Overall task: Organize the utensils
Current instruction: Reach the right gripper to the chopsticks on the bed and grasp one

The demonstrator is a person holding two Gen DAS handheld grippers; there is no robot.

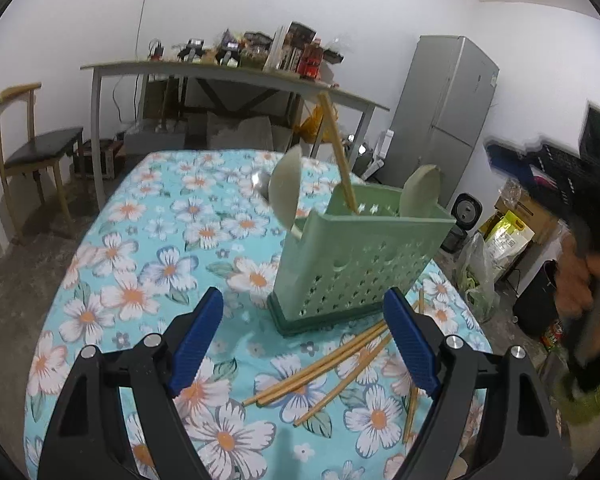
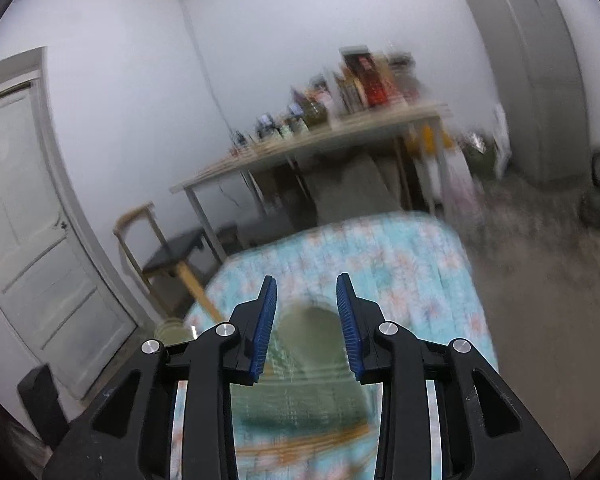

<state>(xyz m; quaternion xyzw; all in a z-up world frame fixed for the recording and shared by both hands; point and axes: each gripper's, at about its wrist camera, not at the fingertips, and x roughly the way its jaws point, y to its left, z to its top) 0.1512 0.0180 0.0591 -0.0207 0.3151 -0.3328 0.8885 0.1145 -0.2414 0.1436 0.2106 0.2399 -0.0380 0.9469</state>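
Both fingers [image 1: 304, 344] [image 2: 306, 320] spread, empty — floral tablecloth [image 1: 148, 240], green caddy [image 1: 356, 264], loose chopsticks [image 1: 332, 364].

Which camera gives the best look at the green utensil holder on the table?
The left wrist view: the green utensil holder stands sharp and whole on the floral tablecloth, with loose chopsticks lying in front. In the right wrist view it is only a green motion-blurred shape, seen low between that tool's fingers.

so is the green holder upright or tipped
Upright: the holder stands on its base on the table, with spoons and one chopstick sticking out the top.
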